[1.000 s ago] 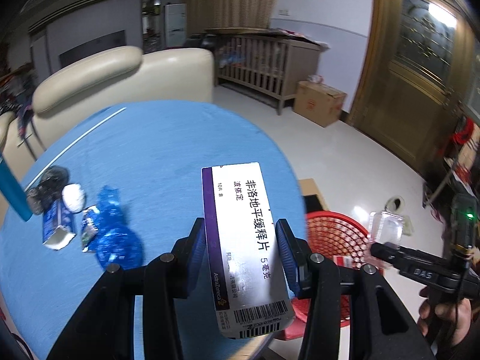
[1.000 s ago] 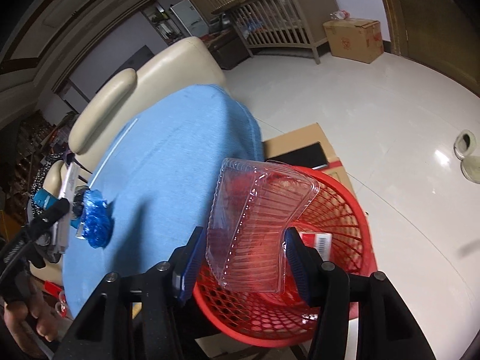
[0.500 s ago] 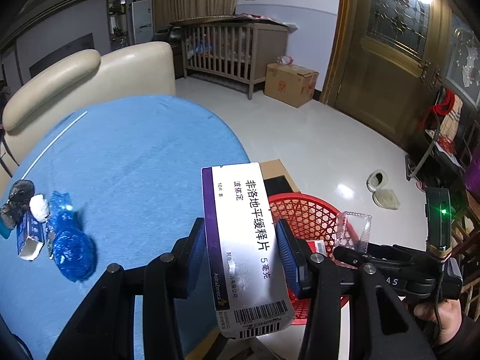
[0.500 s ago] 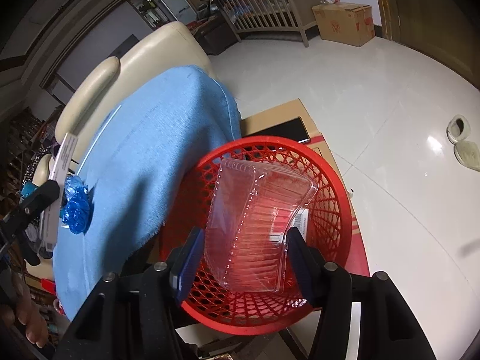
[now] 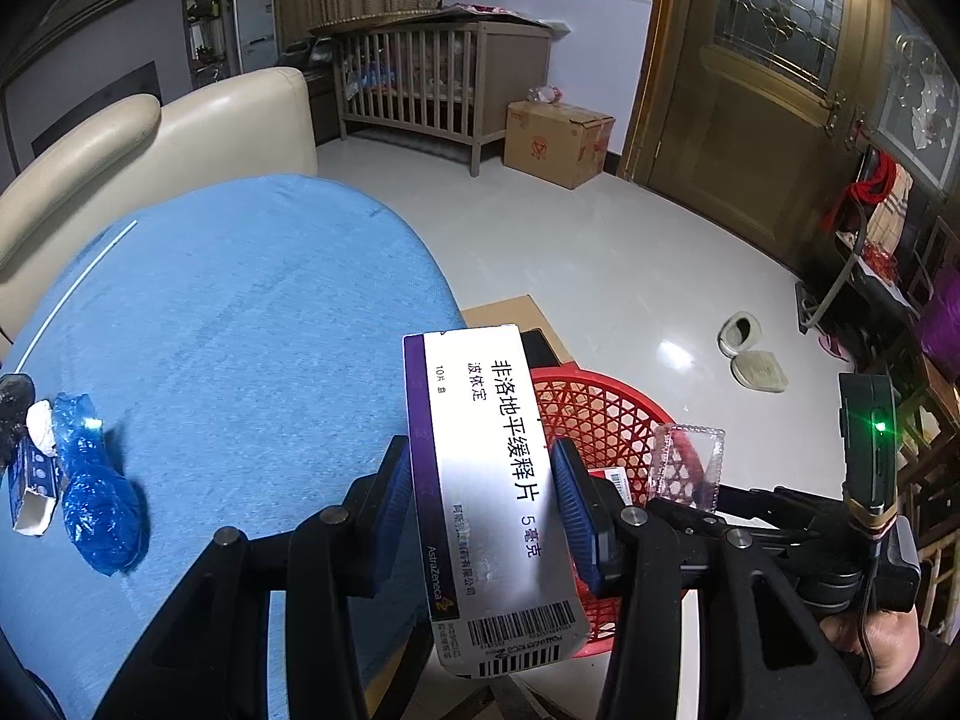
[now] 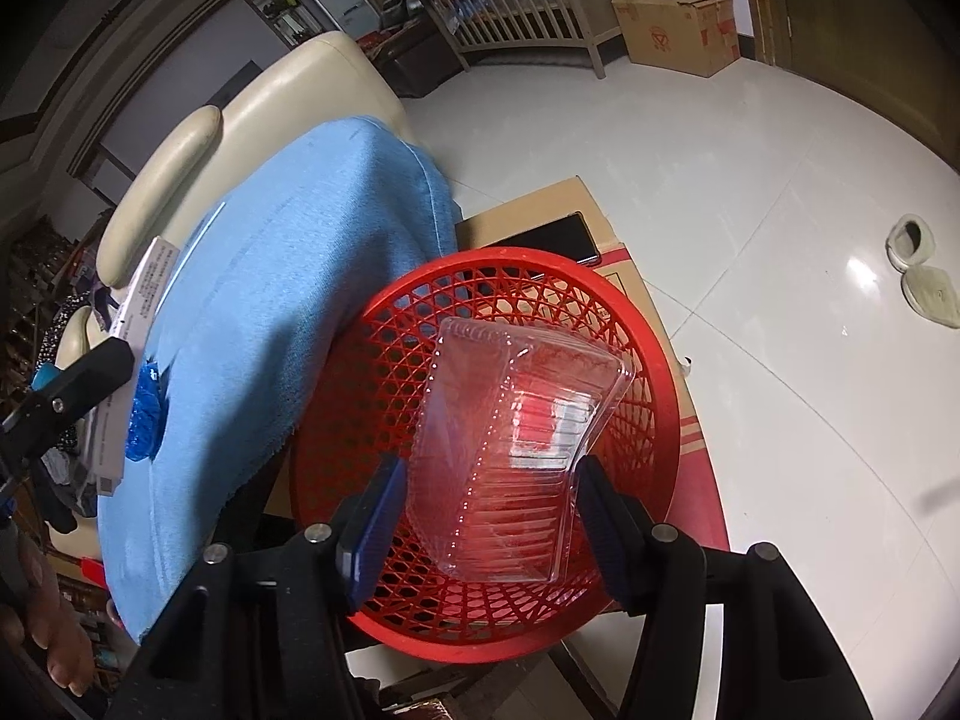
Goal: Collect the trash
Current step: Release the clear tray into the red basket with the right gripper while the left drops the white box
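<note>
My left gripper (image 5: 483, 498) is shut on a white and purple medicine box (image 5: 489, 480) and holds it upright over the right edge of the blue table (image 5: 240, 324), near the red mesh basket (image 5: 606, 414). My right gripper (image 6: 489, 510) is shut on a clear plastic clamshell container (image 6: 516, 456) and holds it directly above the red basket (image 6: 384, 372). The clear container also shows in the left wrist view (image 5: 687, 462). A crumpled blue wrapper (image 5: 96, 504), a small blue and white carton (image 5: 27, 489) and a white wad (image 5: 39, 423) lie at the table's left.
The basket stands on flat cardboard (image 6: 540, 216) on the tiled floor beside the table. A cream sofa (image 5: 150, 138) is behind the table. A wooden crib (image 5: 444, 78), a cardboard box (image 5: 558, 141) and slippers (image 5: 753, 354) are farther off.
My right gripper has carried the clear container from the basket's near rim to over its middle. My left gripper has moved right with the medicine box, towards the basket.
</note>
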{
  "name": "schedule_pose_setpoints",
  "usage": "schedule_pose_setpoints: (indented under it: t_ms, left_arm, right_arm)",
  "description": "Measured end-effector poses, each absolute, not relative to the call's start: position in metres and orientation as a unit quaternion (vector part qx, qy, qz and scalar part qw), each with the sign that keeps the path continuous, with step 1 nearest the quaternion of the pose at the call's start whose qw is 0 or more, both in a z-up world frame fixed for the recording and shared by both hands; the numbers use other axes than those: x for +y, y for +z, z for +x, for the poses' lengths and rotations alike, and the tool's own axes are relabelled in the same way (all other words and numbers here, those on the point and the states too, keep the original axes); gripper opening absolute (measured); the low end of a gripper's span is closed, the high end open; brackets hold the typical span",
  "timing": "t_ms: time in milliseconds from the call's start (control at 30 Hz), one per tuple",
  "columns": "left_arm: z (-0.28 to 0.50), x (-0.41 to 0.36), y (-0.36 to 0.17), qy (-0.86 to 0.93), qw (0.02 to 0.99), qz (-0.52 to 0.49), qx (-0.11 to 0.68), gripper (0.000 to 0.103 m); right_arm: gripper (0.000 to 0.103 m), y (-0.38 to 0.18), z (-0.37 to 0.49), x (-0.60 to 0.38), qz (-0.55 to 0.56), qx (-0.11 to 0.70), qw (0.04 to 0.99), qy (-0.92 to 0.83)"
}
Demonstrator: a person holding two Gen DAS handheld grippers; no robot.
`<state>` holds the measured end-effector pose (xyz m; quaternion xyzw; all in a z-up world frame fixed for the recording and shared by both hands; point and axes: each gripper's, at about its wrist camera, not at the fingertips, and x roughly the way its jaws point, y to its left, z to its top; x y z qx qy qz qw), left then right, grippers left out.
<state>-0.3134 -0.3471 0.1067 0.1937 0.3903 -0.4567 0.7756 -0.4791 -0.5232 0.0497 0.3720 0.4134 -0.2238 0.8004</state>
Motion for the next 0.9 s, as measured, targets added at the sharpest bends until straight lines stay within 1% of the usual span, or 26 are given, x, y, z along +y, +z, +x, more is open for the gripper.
schedule_pose_setpoints:
  t_ms: [200, 300, 333, 533, 633, 767, 900]
  left_arm:
    - [-0.314, -0.353, 0.104, -0.459, 0.772, 0.197, 0.394, 0.048]
    - [-0.313, -0.356, 0.102, -0.46, 0.77, 0.199, 0.396, 0.048]
    - [-0.313, -0.357, 0.101, -0.459, 0.769, 0.199, 0.397, 0.048]
    - [-0.31, -0.36, 0.096, -0.458, 0.766, 0.201, 0.403, 0.048]
    - [-0.31, -0.363, 0.094, -0.458, 0.765, 0.203, 0.405, 0.048]
    - [-0.309, -0.368, 0.092, -0.46, 0.761, 0.205, 0.408, 0.048]
    - [-0.312, -0.375, 0.088, -0.468, 0.753, 0.214, 0.411, 0.048]
  right_arm:
    - [0.063, 0.047, -0.477, -0.525, 0.374, 0.417, 0.797, -0.224]
    - [0.066, 0.044, -0.476, -0.527, 0.377, 0.421, 0.795, -0.222]
    - [0.069, 0.044, -0.476, -0.527, 0.376, 0.422, 0.794, -0.223]
    - [0.071, 0.041, -0.475, -0.529, 0.375, 0.426, 0.793, -0.222]
    - [0.081, 0.041, -0.474, -0.531, 0.375, 0.425, 0.793, -0.224]
    - [0.081, 0.044, -0.476, -0.534, 0.374, 0.416, 0.796, -0.23]
    - [0.081, 0.054, -0.486, -0.545, 0.381, 0.388, 0.8, -0.253]
